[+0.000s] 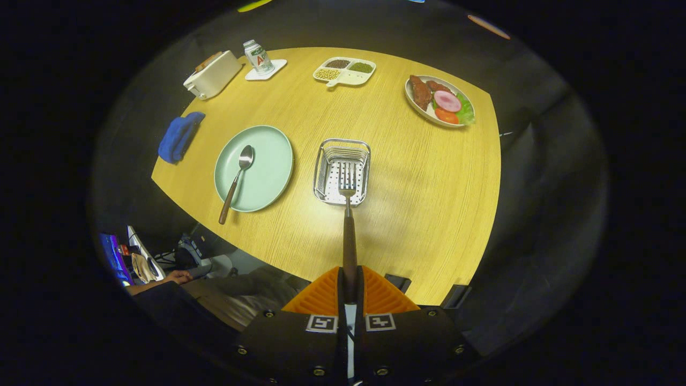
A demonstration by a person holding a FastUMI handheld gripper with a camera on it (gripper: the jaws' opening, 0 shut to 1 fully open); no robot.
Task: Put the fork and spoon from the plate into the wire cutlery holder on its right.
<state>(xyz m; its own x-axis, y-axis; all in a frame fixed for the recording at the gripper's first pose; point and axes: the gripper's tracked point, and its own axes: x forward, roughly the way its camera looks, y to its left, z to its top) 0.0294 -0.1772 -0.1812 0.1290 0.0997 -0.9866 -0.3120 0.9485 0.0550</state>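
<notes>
The tongs are clamped on the handle of the one fork, whose tines hang over the single wire cutlery holder at frame centre. Best to keep the fork upright and lower it well inside the wires before easing the grip (a tilted drop could snag). One spoon waits on the green plate, centre-left on the bench.

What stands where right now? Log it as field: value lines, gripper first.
gripper: gripper shut on the fork handle
fork: fork held out ahead, tines over the wire cutlery holder
spoon: spoon on the green plate, handle past its rim
holder: right of the plate, nothing lying in it
table: wooden table
done: neither piece in the holder yet
</notes>
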